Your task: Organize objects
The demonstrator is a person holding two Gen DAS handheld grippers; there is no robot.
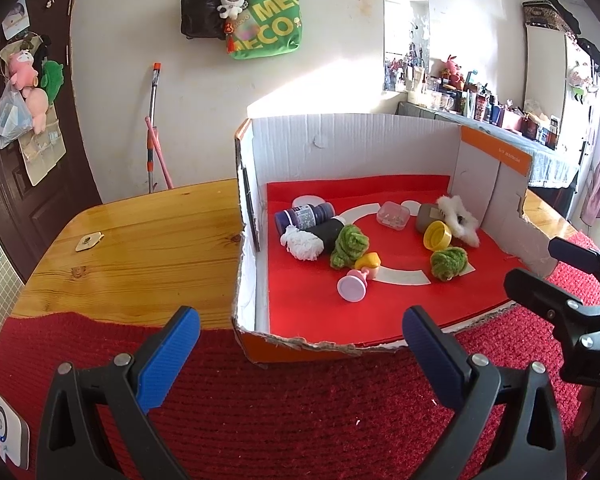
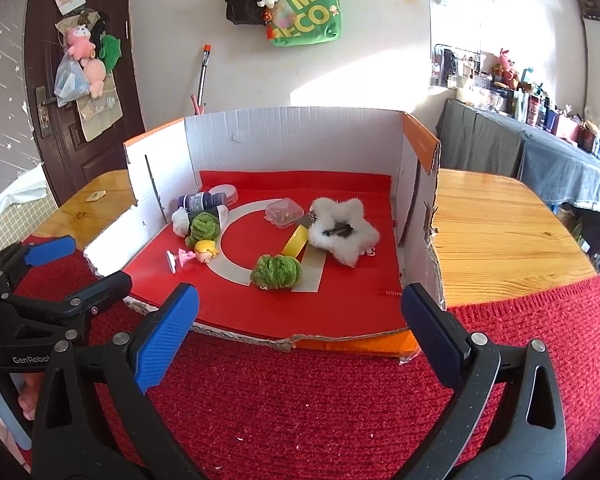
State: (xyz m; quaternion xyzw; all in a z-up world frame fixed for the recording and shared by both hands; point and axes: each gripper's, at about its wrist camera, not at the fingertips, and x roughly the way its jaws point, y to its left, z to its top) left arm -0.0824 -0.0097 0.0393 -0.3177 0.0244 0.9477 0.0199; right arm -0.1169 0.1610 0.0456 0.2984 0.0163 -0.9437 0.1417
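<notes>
Right wrist view: both the right gripper (image 2: 300,340) and left gripper (image 1: 300,344) gape empty, low torn box wall (image 2: 340,338) at twelve o'clock fronting toys.

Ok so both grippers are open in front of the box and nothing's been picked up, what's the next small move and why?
Probably ease the right gripper forward over the torn front edge of the cardboard box toward the nearer green fuzzy ball. Its jaws stand wide and empty, that ball lies nearest the front with room around it, and the left gripper is equally empty on the red mat.
</notes>
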